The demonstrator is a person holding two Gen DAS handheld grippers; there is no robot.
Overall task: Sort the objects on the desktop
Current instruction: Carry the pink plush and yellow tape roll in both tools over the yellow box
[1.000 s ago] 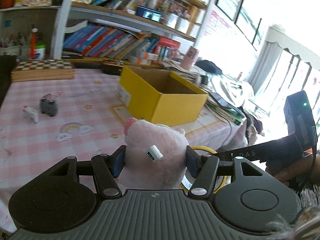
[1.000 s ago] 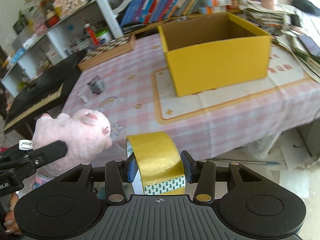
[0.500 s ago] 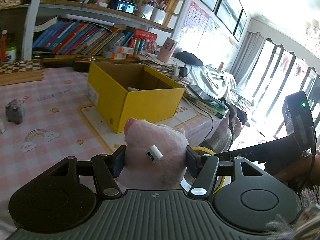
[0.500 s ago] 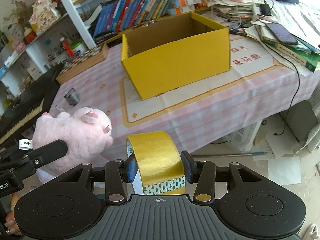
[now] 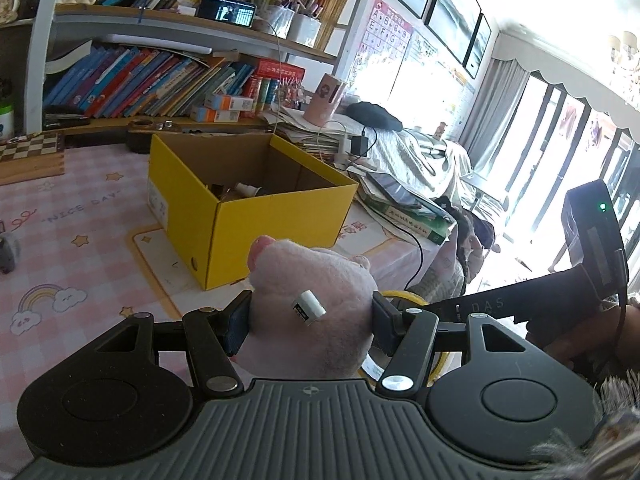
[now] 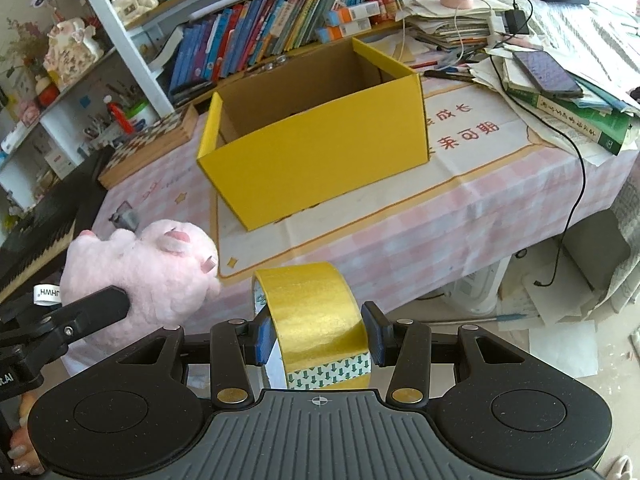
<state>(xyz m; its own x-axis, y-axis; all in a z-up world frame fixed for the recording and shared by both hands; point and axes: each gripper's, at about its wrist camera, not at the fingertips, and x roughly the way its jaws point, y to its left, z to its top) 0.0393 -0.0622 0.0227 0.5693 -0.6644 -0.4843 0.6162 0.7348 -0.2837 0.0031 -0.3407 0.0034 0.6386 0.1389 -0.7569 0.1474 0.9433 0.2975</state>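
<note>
My left gripper [image 5: 310, 320] is shut on a pink plush pig [image 5: 316, 284] with a white tag; the same plush pig [image 6: 140, 272] appears at the lower left of the right wrist view. My right gripper [image 6: 318, 334] is shut on a roll of yellow tape [image 6: 316, 312], held on edge. Both are held off the near side of the table. An open yellow cardboard box [image 5: 248, 204] stands ahead on the pink checked tablecloth [image 5: 80, 240] with small items inside. From the right wrist, the box [image 6: 320, 152] lies straight ahead.
A small grey toy [image 6: 126, 218] sits on the cloth left of the box. A chessboard [image 6: 156, 140] lies at the back. Bookshelves [image 5: 160, 76] line the wall. Stacked papers, books and a phone [image 6: 548, 74] crowd the table's right end. A cable [image 6: 576, 184] hangs over the edge.
Both grippers have swung to the right along the table's front with their loads. The box has shifted left in both views and its inside now shows. Both grips are unchanged.
</note>
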